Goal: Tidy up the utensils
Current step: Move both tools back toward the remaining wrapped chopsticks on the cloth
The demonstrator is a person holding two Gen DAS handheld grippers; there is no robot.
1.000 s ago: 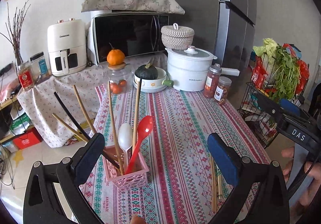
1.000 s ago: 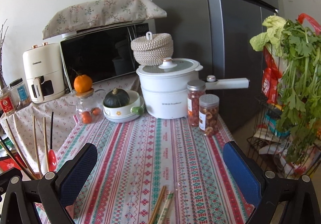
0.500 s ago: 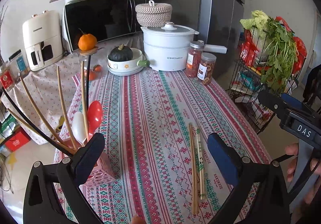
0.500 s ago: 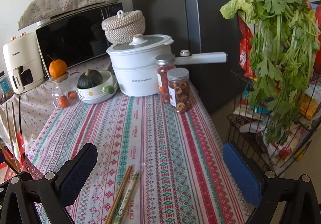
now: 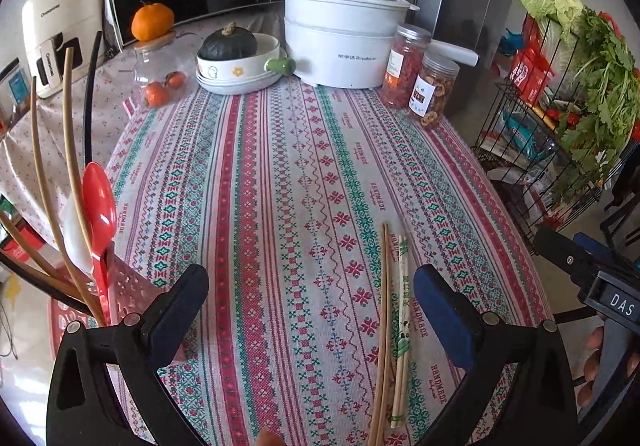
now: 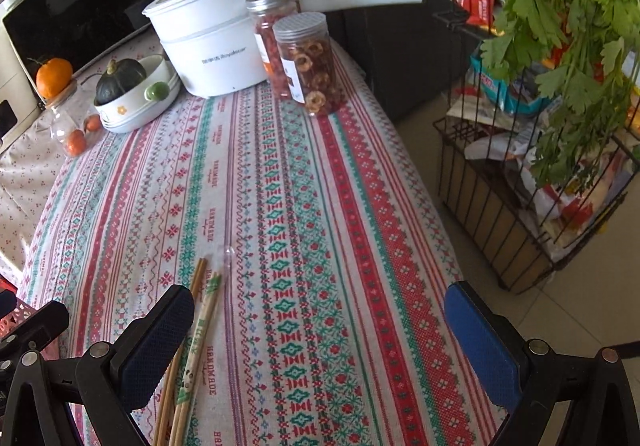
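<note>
Chopsticks, two loose pairs, lie side by side on the striped red, green and white woven tablecloth [image 5: 280, 174] covering the desk: plain brown wooden chopsticks [image 5: 383, 326] on the left, touching or just beside pale bamboo chopsticks with green printed tips [image 5: 402, 330] on the right. In the left wrist view both pairs sit between the pads of the left claw [image 5: 310, 310], nearer its right pad, and the claw is spread wide with nothing held. At that view's near left stands a pink perforated plastic utensil basket [image 5: 132, 290] holding a red plastic spoon [image 5: 100, 206], a white spoon [image 5: 74, 234], and several wooden and black chopsticks leaning leftward. The right claw [image 6: 320, 330] is also spread wide and empty; the loose pairs pass just beside its left pad [image 6: 156, 342]. At the desk's far end stand a white lidded pot [image 5: 340, 42] and two clear jars of dried snacks [image 5: 420, 74].
</note>
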